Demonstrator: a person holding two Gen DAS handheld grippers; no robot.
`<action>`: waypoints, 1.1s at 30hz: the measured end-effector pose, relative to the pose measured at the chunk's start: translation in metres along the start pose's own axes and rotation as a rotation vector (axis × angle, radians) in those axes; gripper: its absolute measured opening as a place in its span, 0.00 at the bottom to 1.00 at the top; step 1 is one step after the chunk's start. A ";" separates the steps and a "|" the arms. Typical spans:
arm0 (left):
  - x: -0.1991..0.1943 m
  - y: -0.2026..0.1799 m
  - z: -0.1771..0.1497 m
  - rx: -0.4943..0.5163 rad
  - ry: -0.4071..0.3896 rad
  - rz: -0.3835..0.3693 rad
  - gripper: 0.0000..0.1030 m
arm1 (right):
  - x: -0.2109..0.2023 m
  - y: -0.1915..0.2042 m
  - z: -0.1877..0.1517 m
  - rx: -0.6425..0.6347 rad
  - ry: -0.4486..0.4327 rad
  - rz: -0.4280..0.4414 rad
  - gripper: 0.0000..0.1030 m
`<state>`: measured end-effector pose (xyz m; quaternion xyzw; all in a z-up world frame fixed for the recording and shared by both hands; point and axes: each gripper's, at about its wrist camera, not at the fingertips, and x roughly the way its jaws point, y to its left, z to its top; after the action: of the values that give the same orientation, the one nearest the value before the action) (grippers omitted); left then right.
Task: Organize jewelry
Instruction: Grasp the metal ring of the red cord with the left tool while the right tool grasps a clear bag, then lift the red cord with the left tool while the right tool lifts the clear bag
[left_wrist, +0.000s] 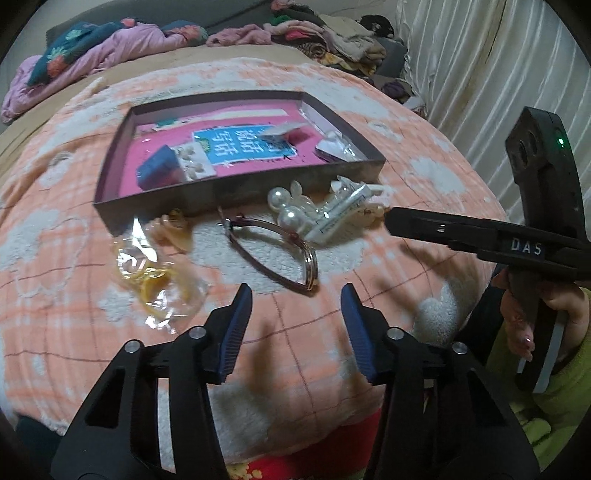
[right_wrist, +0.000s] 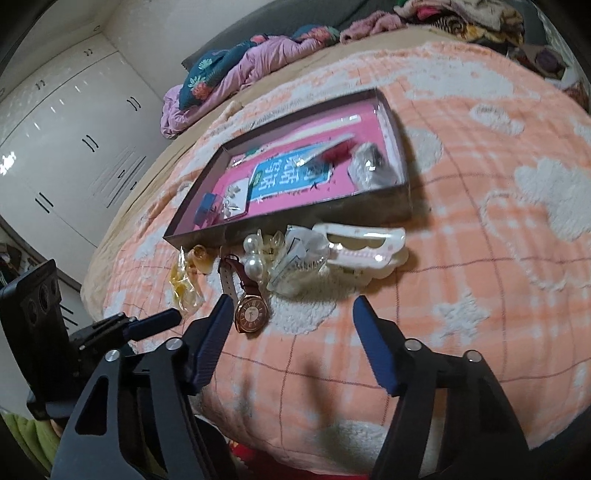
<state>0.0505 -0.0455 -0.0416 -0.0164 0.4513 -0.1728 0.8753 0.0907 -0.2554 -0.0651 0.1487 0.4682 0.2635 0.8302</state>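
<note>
A shallow dark tray (left_wrist: 240, 194) (right_wrist: 295, 212) lies on the peach blanket, holding a blue box (left_wrist: 159, 168), a card of pearl earrings (left_wrist: 192, 162) and clear packets. In front of it lie a rose-gold watch (right_wrist: 251, 314) (left_wrist: 280, 254) with a maroon strap, a pearl hair piece (left_wrist: 284, 206) (right_wrist: 253, 254), a white hair claw (right_wrist: 364, 243) and a clear bag of yellow bands (left_wrist: 159, 288) (right_wrist: 183, 290). My left gripper (left_wrist: 295, 295) hovers open just short of the watch. My right gripper (right_wrist: 291, 306) stands open, the watch face beside its left finger, untouched.
Heaped clothes (left_wrist: 122, 44) lie at the far end of the bed. A white wardrobe (right_wrist: 74, 147) stands to the left, a pale curtain (left_wrist: 480, 74) to the right. A hand in a green sleeve (left_wrist: 524, 325) holds the right gripper (left_wrist: 391, 223).
</note>
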 end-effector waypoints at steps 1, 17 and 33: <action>0.003 0.000 0.001 -0.001 0.004 -0.001 0.34 | 0.002 -0.001 0.001 0.006 0.003 0.005 0.60; 0.040 -0.003 0.016 0.003 0.041 -0.051 0.28 | 0.050 -0.026 0.018 0.274 0.051 0.072 0.55; 0.057 -0.007 0.016 0.027 0.039 -0.054 0.04 | 0.018 -0.010 0.018 0.138 -0.069 0.087 0.26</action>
<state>0.0912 -0.0725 -0.0756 -0.0133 0.4653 -0.2028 0.8615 0.1170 -0.2527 -0.0731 0.2345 0.4494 0.2610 0.8215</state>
